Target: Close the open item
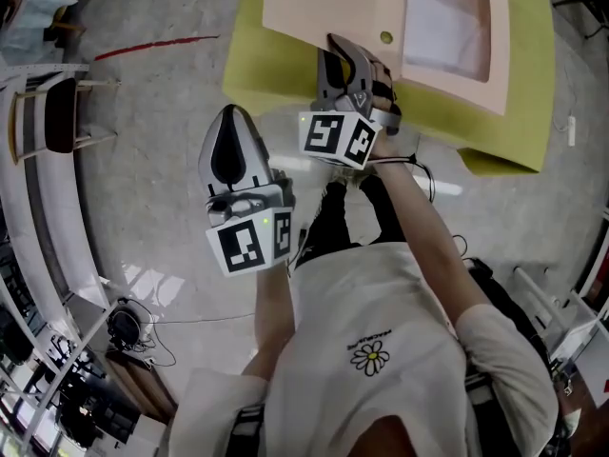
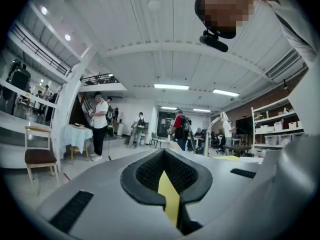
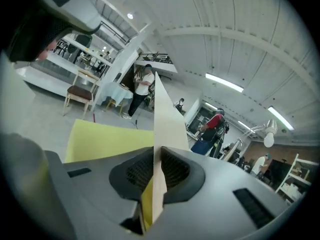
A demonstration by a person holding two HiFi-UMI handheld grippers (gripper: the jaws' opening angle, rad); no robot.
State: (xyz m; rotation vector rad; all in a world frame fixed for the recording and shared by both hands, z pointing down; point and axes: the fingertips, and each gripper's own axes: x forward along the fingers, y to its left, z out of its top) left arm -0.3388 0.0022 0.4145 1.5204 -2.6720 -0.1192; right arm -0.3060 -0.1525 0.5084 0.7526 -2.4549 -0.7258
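The right tongs (image 1: 338, 46) are clenched on the thin, flat edge of a matte peach lid (image 1: 324, 8), probably cardboard, lying open on the yellow-green table (image 1: 523, 84). The left tongs (image 1: 231, 127) hang pinched together, empty, over the glossy floor (image 1: 143, 93).

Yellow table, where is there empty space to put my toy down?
Bare yellow table shows as a strip between its left edge and the beige panel, and another between the panel's window and the table's right edge. The near middle is crowded: the right gripper is clamped on the panel there, with the left gripper close beside it.
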